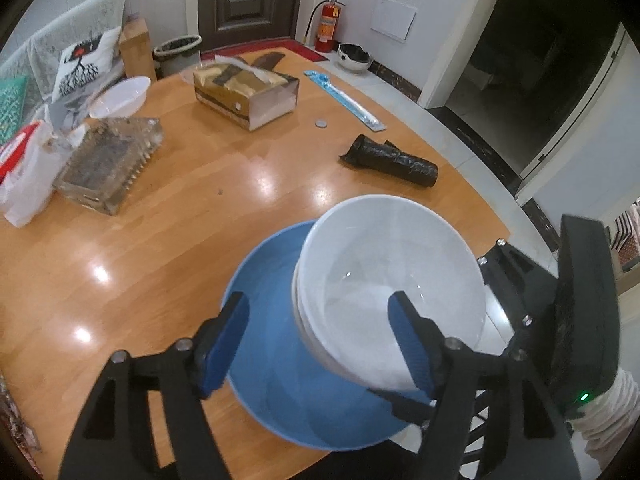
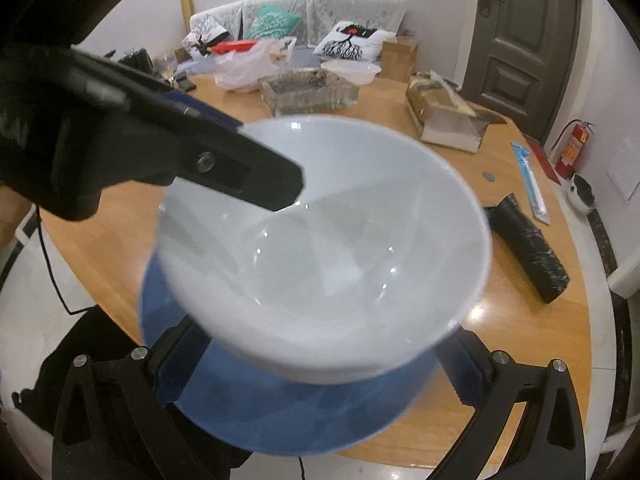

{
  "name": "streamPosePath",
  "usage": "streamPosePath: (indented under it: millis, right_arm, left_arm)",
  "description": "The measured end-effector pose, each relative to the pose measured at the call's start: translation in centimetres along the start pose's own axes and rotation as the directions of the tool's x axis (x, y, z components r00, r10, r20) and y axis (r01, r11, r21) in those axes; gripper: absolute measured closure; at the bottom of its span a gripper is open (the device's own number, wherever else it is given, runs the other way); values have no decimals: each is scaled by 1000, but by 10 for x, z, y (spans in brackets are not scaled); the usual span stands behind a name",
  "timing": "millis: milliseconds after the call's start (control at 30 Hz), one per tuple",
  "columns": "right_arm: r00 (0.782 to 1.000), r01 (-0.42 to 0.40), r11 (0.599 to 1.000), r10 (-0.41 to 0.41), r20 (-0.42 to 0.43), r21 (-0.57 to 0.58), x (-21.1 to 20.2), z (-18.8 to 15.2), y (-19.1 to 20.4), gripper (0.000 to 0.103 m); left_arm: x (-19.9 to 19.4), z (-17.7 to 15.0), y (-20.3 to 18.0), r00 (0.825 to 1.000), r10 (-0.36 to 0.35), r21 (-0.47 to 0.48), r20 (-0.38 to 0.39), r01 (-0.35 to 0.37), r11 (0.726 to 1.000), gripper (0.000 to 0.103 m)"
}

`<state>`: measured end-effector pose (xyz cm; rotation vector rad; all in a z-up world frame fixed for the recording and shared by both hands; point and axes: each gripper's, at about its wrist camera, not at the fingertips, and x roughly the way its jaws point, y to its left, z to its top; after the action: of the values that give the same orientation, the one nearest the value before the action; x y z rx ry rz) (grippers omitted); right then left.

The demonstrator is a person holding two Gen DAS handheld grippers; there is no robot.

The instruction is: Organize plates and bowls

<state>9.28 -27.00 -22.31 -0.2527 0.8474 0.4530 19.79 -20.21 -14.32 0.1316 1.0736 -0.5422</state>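
A white bowl (image 1: 394, 280) sits tilted above a blue plate (image 1: 276, 360) at the near edge of the round wooden table (image 1: 160, 248). It seems to rest on a second white bowl under it. My left gripper (image 1: 320, 344) is open, with one blue pad inside the bowl and the other over the plate. In the right wrist view the bowl (image 2: 324, 248) fills the middle above the plate (image 2: 288, 412). My right gripper (image 2: 320, 372) is open, its fingers on either side of the bowl's base. I cannot tell if they touch it.
On the table: a glass tray (image 1: 108, 160), a tissue box (image 1: 246, 92), a clear bowl (image 1: 120, 96), a black roll (image 1: 390, 160), a coin (image 1: 320, 123), a blue packet (image 1: 346, 100) and plastic bags (image 1: 24, 168). The floor lies past the table's right edge.
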Motion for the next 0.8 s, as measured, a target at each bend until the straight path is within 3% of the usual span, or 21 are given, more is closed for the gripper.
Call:
streamPosePath:
  millis: [100,200,367,467,667,800]
  right_arm:
    - [1000,14,1000,-13,24,-11,-13,1,3,2]
    - [998,34,999,-32,52,-27,-27,3,6,2]
    - [995,19,1000,-17,102,-23,-46,3,8,1]
    - [992,31,999,-28,121,-22,-56,4,11,1]
    - [982,27,1000,-26,185,-5,-70,10,15,1]
    - [967,24,1000,-28,252,16,-84,18,19,1]
  left_arm:
    - [-14,-4,-2,1000,19,14,23,-20,1000,31]
    - [-30,-9,-3,997,41,23,61,-43,999,20]
    - [-50,-18,-3,992,76,27,100,-79,997,18]
    - [-60,-23,-1,988,97,27,122,-101,995,10]
    - [-83,-37,10,976,131,15,172,-136,991,5]
    - [-100,-46,20,959,158,-17,233,-159,987,1]
